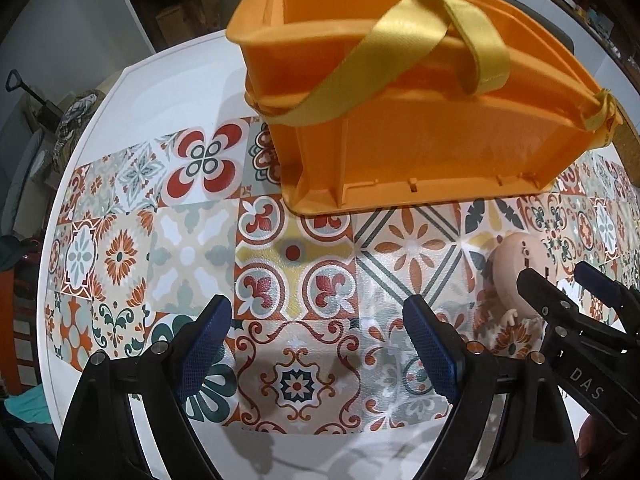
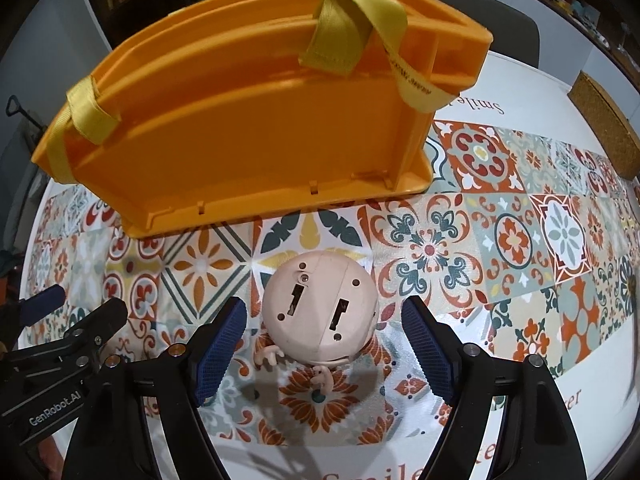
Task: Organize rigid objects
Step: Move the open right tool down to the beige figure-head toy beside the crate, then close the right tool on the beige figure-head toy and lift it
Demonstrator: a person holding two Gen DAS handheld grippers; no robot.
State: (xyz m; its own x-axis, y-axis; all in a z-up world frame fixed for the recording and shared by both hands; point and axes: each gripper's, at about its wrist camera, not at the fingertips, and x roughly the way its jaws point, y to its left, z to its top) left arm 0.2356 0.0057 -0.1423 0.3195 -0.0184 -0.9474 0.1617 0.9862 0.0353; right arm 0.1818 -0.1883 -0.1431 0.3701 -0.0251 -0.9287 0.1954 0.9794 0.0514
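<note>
A pale pink round toy (image 2: 320,304) with two tiny hands lies on the patterned tablecloth (image 2: 520,240), its flat underside with two slots facing up. My right gripper (image 2: 324,312) points down over it, open, one blue pad on each side and neither touching. An orange plastic bin (image 2: 248,128) with yellow ribbon straps (image 2: 352,28) stands just behind the toy. My left gripper (image 1: 316,320) hangs open over bare cloth to the left, nothing between its fingers. In the left wrist view the toy (image 1: 516,264) sits at the right, with the right gripper (image 1: 560,280) around it and the bin (image 1: 420,140) behind.
The tablecloth (image 1: 180,248) covers a white table whose edge (image 1: 100,128) curves round at the left. A cork board (image 2: 604,128) lies at the far right. A dark chair back (image 2: 480,12) stands behind the bin.
</note>
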